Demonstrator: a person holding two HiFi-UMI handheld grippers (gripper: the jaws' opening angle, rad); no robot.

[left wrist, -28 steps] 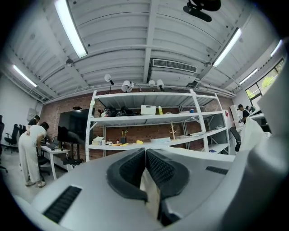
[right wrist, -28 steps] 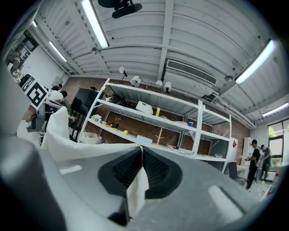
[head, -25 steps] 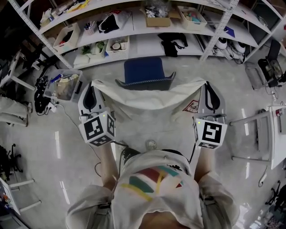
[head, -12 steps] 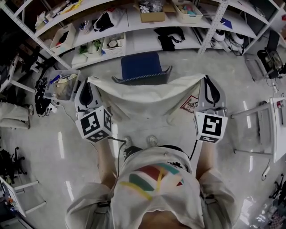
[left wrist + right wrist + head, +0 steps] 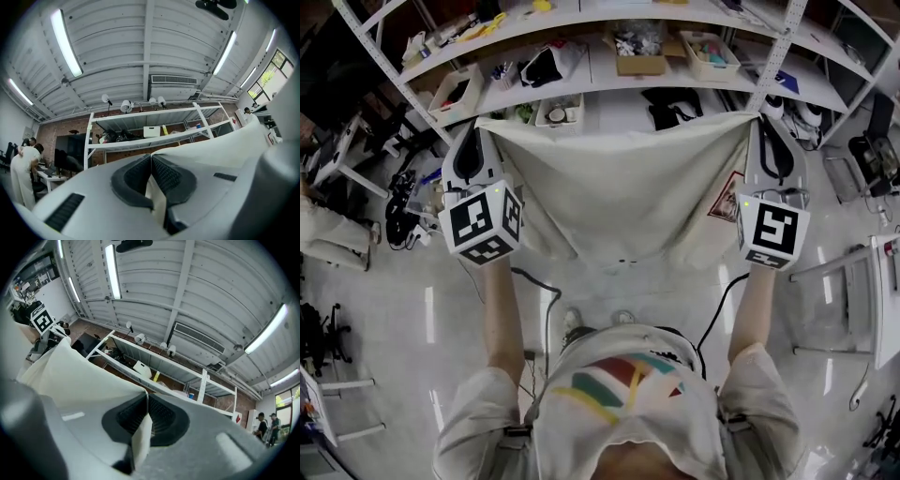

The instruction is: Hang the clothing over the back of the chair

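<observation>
A cream-white garment (image 5: 623, 187) hangs spread wide between my two grippers, its top edge pulled nearly straight. My left gripper (image 5: 478, 124) is shut on the garment's upper left corner. My right gripper (image 5: 759, 118) is shut on the upper right corner. In the left gripper view a fold of the cloth (image 5: 157, 199) is pinched between the dark pads (image 5: 136, 176). The right gripper view shows the same: cloth (image 5: 140, 437) between the pads (image 5: 161, 416), with the rest of the garment (image 5: 75, 376) stretching away to the left. The raised garment hides the chair.
White metal shelving (image 5: 609, 80) runs across behind the garment, holding boxes, bins and black clothing (image 5: 675, 98). A white table frame (image 5: 872, 291) stands at the right. A cable (image 5: 534, 281) lies on the glossy floor near the person's feet. A person in white (image 5: 21, 173) stands far off at the left.
Both grippers have risen together with the garment stretched between them. The cloth now hangs in front of the shelves and covers the blue chair that showed before.
</observation>
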